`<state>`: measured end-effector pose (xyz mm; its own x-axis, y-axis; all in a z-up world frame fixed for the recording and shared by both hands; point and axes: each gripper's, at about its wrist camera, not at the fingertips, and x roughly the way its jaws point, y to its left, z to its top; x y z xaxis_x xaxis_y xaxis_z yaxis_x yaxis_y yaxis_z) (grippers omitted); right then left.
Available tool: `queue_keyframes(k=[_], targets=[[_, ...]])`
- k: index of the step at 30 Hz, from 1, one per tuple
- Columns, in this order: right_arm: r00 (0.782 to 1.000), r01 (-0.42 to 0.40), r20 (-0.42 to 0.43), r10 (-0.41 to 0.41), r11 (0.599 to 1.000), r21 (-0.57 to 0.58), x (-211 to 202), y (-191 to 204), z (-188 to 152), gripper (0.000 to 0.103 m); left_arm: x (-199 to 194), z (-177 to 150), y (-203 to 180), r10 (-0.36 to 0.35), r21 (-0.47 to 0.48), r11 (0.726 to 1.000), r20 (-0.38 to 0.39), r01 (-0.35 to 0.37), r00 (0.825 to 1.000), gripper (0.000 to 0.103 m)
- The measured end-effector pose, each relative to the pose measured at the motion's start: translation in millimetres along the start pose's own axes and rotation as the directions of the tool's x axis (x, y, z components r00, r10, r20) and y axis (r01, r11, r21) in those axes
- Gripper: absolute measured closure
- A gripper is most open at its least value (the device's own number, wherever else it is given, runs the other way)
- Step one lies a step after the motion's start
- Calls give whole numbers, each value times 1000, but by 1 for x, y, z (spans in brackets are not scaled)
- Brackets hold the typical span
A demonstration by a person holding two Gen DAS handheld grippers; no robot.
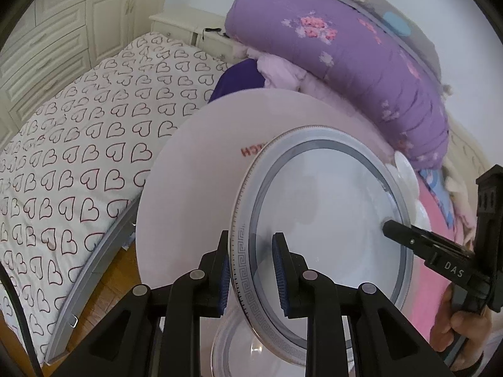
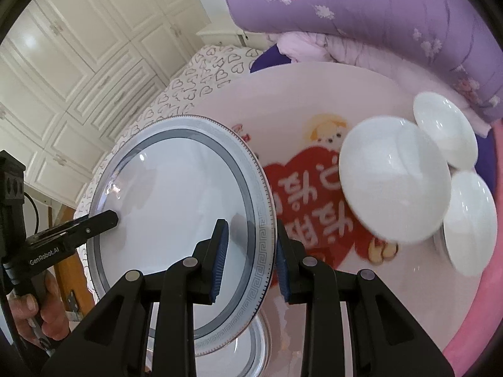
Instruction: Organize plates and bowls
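The patterned plate, grey-banded with a key-pattern rim, hangs tilted above the round pink counter, carried from opposite edges. The left tongs straddle its near rim, one blue pad on the face and one behind; the rim sits between them, apparently pinched, though contact cannot be fully confirmed. The right tongs straddle the opposite rim in the same fashion, looking likewise closed on it. A two-sided hold suits a wide, slick plate that would likely pivot out of a single pinch.

Directly under it, at the counter's near edge, lies a second plate with what looks like a similar grey rim, only partly visible, which suggests the raised one is meant to be stacked there. Across the counter, three white bowls cluster together, touching or overlapping, well apart from the plates, a sign that like is being grouped with like. A bed with a heart-print sheet stands beside the counter, and a rolled purple quilt lies beyond it.
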<state>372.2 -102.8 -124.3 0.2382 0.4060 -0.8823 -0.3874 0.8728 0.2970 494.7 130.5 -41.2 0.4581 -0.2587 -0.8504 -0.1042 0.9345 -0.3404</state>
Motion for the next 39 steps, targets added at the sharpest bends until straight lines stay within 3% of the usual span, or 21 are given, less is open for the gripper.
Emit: queue_keyframes(k=[7, 19, 25, 39], targets=[[1000, -10, 1, 10, 1000, -1, -7, 2, -44, 75, -14, -46, -2, 15, 7, 1000, -16, -15, 1000, 82], [999, -7, -32, 7, 1000, -11, -4, 8, -95, 75, -12, -83, -12, 52, 19, 998, -29, -52, 998, 82], [998, -11, -60, 11, 1000, -1, 3, 4, -112, 75, -6, -101, -12, 53, 11, 999, -52, -53, 997, 82], [997, 17, -68, -19, 999, -35, 5, 13, -127, 75, -4, -121, -11, 94, 26, 995, -20, -94, 995, 80]])
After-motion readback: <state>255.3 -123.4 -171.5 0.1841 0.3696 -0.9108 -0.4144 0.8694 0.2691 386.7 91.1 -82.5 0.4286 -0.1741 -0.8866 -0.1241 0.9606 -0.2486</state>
